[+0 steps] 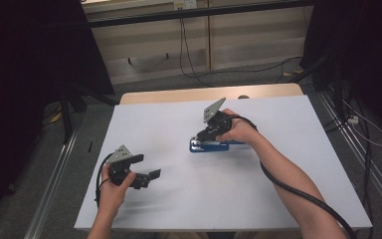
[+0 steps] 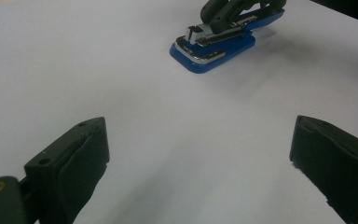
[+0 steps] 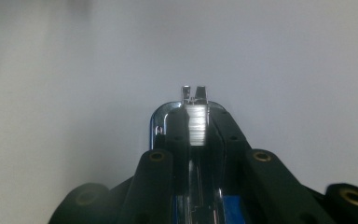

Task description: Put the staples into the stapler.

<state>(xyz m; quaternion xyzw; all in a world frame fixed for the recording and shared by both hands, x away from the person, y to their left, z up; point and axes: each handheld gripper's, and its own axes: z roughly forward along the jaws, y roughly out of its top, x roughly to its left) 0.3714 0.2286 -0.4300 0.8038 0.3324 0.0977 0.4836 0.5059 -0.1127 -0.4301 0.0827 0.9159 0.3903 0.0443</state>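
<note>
Blue metal-topped stapler [image 1: 209,146] gripped mid-desk

The stapler, lying on the white desk [image 1: 179,199], is clamped by the right claw [image 1: 208,135]; the left claw [image 1: 144,169] is held spread wide, well apart.

Dim, flat overhead light. Tabletop [image 1: 179,199] washed grey-white with soft shadows; high view's corners go black. My right hand-held gripper [image 3: 198,140] is blurred up close; stapler [image 3: 193,112] chrome glares mid-frame.

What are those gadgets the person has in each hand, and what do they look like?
Two black handheld grippers: the left gripper and right gripper. Each has two blocky black fingers with brass-coloured screw inserts, a grey three-cornered plate on top, and a thick black cable trailing back. The forearms are bare, no sleeves.
</note>
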